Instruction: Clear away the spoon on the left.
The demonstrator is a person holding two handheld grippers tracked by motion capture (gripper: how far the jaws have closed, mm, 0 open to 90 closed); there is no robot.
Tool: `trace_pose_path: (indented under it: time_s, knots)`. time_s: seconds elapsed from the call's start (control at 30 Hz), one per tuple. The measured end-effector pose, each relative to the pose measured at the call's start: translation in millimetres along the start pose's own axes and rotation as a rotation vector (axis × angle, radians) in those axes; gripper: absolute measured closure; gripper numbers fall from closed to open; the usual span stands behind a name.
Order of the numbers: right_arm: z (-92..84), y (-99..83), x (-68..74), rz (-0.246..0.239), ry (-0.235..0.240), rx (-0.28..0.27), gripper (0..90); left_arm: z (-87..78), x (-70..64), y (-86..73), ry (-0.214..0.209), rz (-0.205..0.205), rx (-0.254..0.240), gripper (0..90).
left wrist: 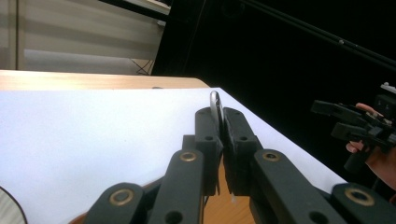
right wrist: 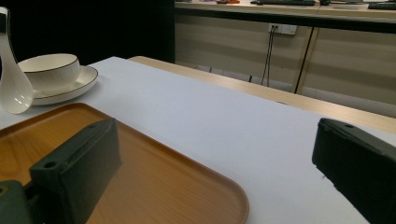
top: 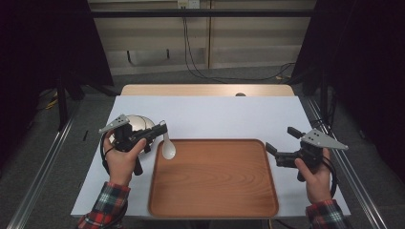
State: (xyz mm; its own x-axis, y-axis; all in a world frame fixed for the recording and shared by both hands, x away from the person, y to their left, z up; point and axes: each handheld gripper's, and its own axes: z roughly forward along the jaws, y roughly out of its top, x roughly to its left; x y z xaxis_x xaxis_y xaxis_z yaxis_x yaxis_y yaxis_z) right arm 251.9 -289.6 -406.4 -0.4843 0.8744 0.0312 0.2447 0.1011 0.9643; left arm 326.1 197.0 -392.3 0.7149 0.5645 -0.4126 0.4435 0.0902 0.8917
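Note:
A white ceramic spoon hangs bowl-down over the far left corner of the brown wooden tray. My left gripper is shut on its handle. In the left gripper view the handle's tip sticks up between the closed pads of this gripper. My right gripper stands open just off the tray's right edge, nothing between its fingers. In the right gripper view its gripper has wide-apart jaws that frame the tray's rim, with the spoon at far left.
A white bowl sits on a plate behind my left hand, and it appears again as the bowl on its plate. White sheet covers the table. A wooden strip runs along the far edge.

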Motion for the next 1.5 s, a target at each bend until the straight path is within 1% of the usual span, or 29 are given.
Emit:
trace_pose_path:
  time_s: [0.03,0.1,0.13,0.2,0.23,0.27,0.33,0.43,0.47,0.57,0.7,0.73,0.77,0.8,0.83,1.0,1.03,1.07,1.1,1.13,1.17,1.23,1.27,1.3,1.33,1.37,1.43,1.5]
  knots:
    - [0.7,-0.2,0.0,0.000,0.001,-0.003,0.7,0.5,-1.3,-2.3,-0.008,0.000,0.007,85.6]
    - [0.5,-0.1,0.1,0.000,0.004,-0.001,0.7,1.0,-2.1,-3.4,-0.005,-0.005,0.001,85.6]
    - [0.3,0.0,0.1,-0.003,0.003,-0.001,0.7,1.0,-2.3,-4.4,-0.012,-0.004,0.005,85.6]
    - [0.5,0.0,0.1,-0.002,0.004,-0.002,0.7,1.2,-3.6,-6.2,-0.008,0.004,0.012,85.6]
    - [0.3,0.0,0.1,-0.003,0.003,0.000,0.7,1.7,-4.7,-7.7,-0.013,-0.003,0.013,85.6]
    - [0.4,-0.1,0.2,0.001,0.005,0.000,0.7,1.7,-4.7,-8.6,-0.014,0.002,0.019,85.6]
    - [0.4,-0.1,0.2,0.000,0.001,0.001,0.7,2.7,-6.6,-12.9,-0.020,-0.006,0.025,85.6]
    - [0.8,-0.3,0.7,-0.005,-0.001,0.002,0.7,3.0,-6.6,-16.1,-0.022,-0.002,0.034,85.6]
    - [0.8,-0.3,0.7,-0.005,-0.001,0.002,0.7,3.7,-7.3,-17.9,-0.025,-0.008,0.035,85.6]
    - [1.1,-0.4,0.6,-0.002,-0.002,0.002,0.7,5.3,-8.7,-24.2,-0.027,-0.001,0.059,85.6]
    - [0.8,-0.5,0.4,-0.007,-0.002,0.004,0.7,6.4,-10.9,-27.6,-0.032,-0.002,0.063,85.6]
    - [1.0,-0.6,0.5,-0.009,-0.001,0.006,0.7,6.8,-12.4,-29.6,-0.033,0.002,0.071,85.6]
    - [1.2,-0.6,0.8,-0.007,-0.001,0.006,0.7,7.0,-12.4,-30.7,-0.049,0.006,0.077,85.6]
    - [1.3,-0.5,1.0,-0.005,0.001,0.006,0.7,7.1,-12.9,-31.8,-0.044,0.013,0.084,85.6]
    - [1.5,-0.4,1.0,-0.007,0.003,0.005,0.7,7.7,-13.8,-33.3,-0.045,0.003,0.082,85.6]
    - [1.1,-0.3,1.1,-0.007,0.006,0.005,0.7,6.9,-15.7,-38.8,-0.055,0.010,0.108,85.6]
    - [1.1,-0.3,0.9,-0.009,0.006,0.003,0.7,7.1,-16.9,-40.1,-0.054,-0.002,0.100,85.6]
    - [1.1,-0.3,0.9,-0.009,0.006,0.003,0.7,7.1,-16.9,-40.1,-0.054,-0.002,0.100,85.6]
    - [1.1,-0.3,0.9,-0.008,0.002,0.003,0.7,6.5,-16.4,-41.2,-0.066,0.004,0.106,85.6]
    - [1.2,-0.4,0.6,-0.008,0.005,0.005,0.7,5.7,-16.6,-41.6,-0.058,0.008,0.113,85.6]
    - [1.4,-0.5,0.5,-0.010,0.004,0.005,0.7,5.0,-16.9,-43.7,-0.062,-0.006,0.110,85.6]
    - [1.5,-0.4,0.8,-0.007,0.009,0.004,0.7,4.4,-16.9,-44.7,-0.068,-0.010,0.114,85.6]
    - [1.7,-0.3,1.1,-0.007,0.008,0.004,0.7,4.3,-17.7,-45.9,-0.059,-0.011,0.106,85.6]
    - [2.1,-0.5,1.4,-0.009,0.009,0.006,0.7,4.0,-17.9,-47.1,-0.073,-0.019,0.109,85.6]
    - [2.2,-0.6,1.5,-0.009,0.009,0.009,0.7,3.8,-18.8,-48.6,-0.078,-0.020,0.112,85.5]
    - [2.3,-0.7,1.6,-0.008,0.009,0.010,0.7,3.7,-19.3,-49.2,-0.079,-0.016,0.116,85.6]
    - [2.3,-0.7,1.8,-0.008,0.009,0.010,0.7,3.4,-21.2,-50.2,-0.084,-0.023,0.114,85.6]
    - [2.2,-0.6,1.5,-0.009,0.009,0.009,0.7,2.9,-22.5,-51.0,-0.090,-0.020,0.120,85.6]
